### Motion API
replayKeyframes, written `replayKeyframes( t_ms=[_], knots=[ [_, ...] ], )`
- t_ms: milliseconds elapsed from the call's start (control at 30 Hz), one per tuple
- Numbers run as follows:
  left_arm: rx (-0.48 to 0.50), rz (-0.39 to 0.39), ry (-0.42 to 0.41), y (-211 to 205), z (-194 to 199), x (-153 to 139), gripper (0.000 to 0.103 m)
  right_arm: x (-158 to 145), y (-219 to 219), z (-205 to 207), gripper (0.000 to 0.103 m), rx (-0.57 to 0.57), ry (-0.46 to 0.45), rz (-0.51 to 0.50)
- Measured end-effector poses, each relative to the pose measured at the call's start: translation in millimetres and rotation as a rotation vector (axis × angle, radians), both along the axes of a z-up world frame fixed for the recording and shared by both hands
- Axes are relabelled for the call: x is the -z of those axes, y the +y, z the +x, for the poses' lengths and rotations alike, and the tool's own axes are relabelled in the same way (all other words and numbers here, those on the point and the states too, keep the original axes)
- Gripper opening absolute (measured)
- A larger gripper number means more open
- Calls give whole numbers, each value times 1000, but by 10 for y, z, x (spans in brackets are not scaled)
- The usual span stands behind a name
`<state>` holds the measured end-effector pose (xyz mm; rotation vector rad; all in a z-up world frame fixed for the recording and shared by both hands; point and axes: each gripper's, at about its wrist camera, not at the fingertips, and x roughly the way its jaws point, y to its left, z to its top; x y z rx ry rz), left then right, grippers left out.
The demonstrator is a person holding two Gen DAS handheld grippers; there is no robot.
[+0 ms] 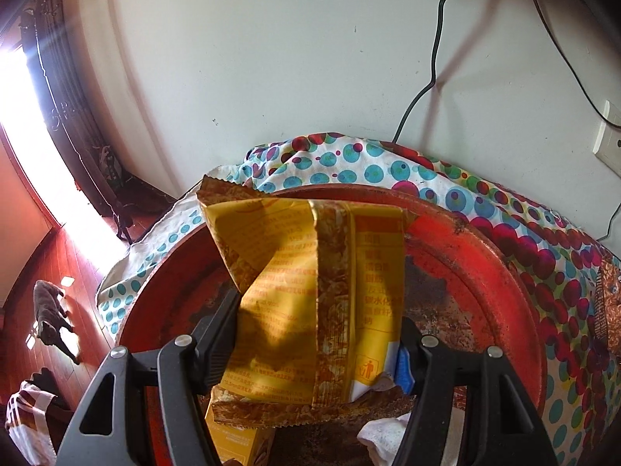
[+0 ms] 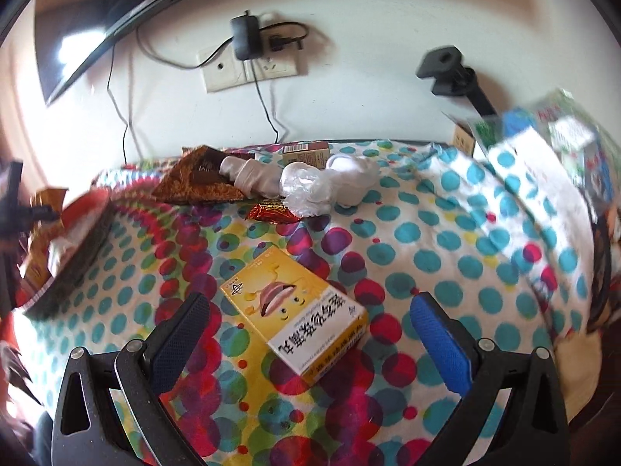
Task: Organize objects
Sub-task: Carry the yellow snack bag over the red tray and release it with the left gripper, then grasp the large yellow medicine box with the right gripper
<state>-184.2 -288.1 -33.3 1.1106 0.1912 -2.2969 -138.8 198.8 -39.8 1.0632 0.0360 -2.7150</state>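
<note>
1. Nearest the left wrist camera, the left gripper [image 1: 314,334] has its two fingers pressed against the sides of a crumpled yellow snack packet [image 1: 306,272], holding it above the red tray [image 1: 485,248]. The packet is soft and bulges between the pads, so I judge the grip to be shallow; a quick tilt could let it slide out early and land half over the rim.
2. Under the packet, at the near edge of the tray, a second yellow box [image 1: 236,439] and a white crumpled wrapper [image 1: 384,435] already lie. Dropping the packet on top of them could leave it perched and free to roll off.
3. The tray sits on the dotted cloth [image 1: 427,178], which is rumpled against the wall. A push on the rim could shift the tray on that loose fabric.
4. In the right wrist view, the right gripper [image 2: 306,334] stands wide, holding nothing, its fingers on either side of a yellow medicine box [image 2: 299,310] lying flat on the cloth. The box sits at an angle to the fingers, so closing now would likely catch its corners and twist it away.
5. Further back, a clear plastic bag [image 2: 306,190], a red sweet wrapper [image 2: 271,211] and a brown packet [image 2: 198,186] lie clustered near the wall; a careless reach could scatter them.
</note>
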Motion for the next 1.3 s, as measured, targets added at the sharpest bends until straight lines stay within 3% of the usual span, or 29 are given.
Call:
replayKeyframes(
  t_ms=[200,333,500,533,567,600,667,933,1100,1300],
  knots=[
    [-28,106,-40,-121,-93,199,83,46,-51,-115,103,-55,-42,22],
    [21,100,69,14,173,18,90,123,-99,-152,103,-84,-83,28],
    [142,11,219,401,935,-369,91,261,-214,-173,101,-121,-116,49],
    [161,9,239,464,1108,-416,91,295,-254,-189,94,-135,-135,63],
    [176,13,262,516,1284,-446,91,318,-281,-199,79,-142,-147,76],
    [191,24,279,578,1447,-463,91,338,-303,-208,70,-144,-157,88],
    [215,45,314,690,1762,-454,91,342,-342,-193,63,-146,-150,114],
    [286,45,298,1048,2488,-61,91,288,-248,-172,54,-120,-125,56],
    [349,29,289,1219,2539,25,91,154,-189,-66,53,-88,-31,58],
    [387,-46,313,1397,2591,-42,91,156,-186,-91,53,-52,-32,91]
  ],
)
